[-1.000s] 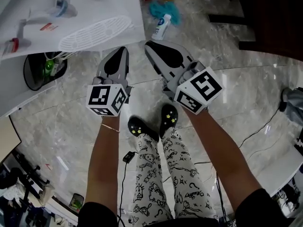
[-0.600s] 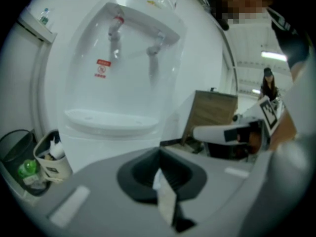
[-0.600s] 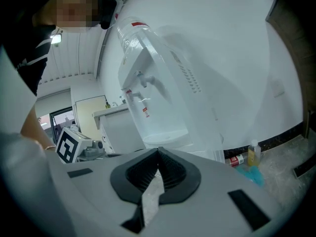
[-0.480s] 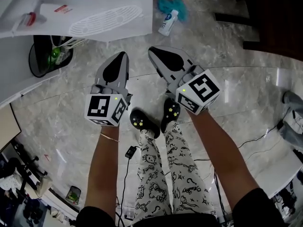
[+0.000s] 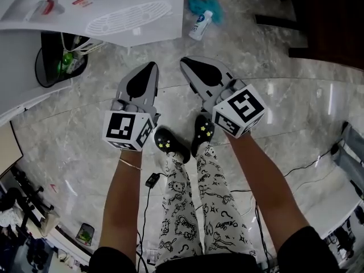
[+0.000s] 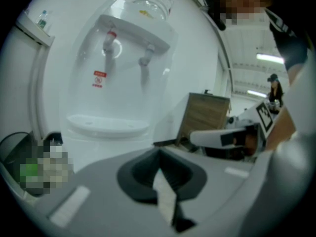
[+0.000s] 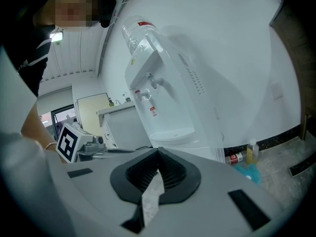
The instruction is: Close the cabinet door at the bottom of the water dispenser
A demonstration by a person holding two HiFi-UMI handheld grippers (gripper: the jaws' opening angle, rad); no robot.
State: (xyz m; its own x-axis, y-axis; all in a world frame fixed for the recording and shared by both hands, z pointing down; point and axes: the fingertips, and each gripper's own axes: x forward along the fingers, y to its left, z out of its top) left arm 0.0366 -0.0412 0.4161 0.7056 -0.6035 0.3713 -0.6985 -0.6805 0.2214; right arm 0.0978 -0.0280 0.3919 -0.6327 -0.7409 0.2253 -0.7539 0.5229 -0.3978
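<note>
The white water dispenser (image 5: pixel 108 7) stands at the top left of the head view, seen from above, with its drip tray grille (image 5: pixel 126 17) facing me. In the left gripper view the dispenser (image 6: pixel 118 73) shows its two taps and tray. Its lower front is hidden behind the jaws, so I cannot make out the cabinet door. My left gripper (image 5: pixel 150 68) and right gripper (image 5: pixel 187 62) hang side by side over the marble floor, short of the dispenser. Both are shut and hold nothing, as each gripper's own view confirms: the left gripper (image 6: pixel 159 153) and the right gripper (image 7: pixel 159 152).
A black bin (image 5: pixel 52 64) with a green bottle sits left of the dispenser. A white bottle (image 5: pixel 200 24), a teal cloth (image 5: pixel 200 4) and small bottles lie on the floor beyond. Dark furniture (image 5: pixel 327 21) fills the top right. A cable (image 5: pixel 149 181) runs beside the person's shoes (image 5: pixel 170 144).
The dispenser has slid up and right in the head view, and the bin with it. Both grippers stay shut, side by side, almost in the same place.
</note>
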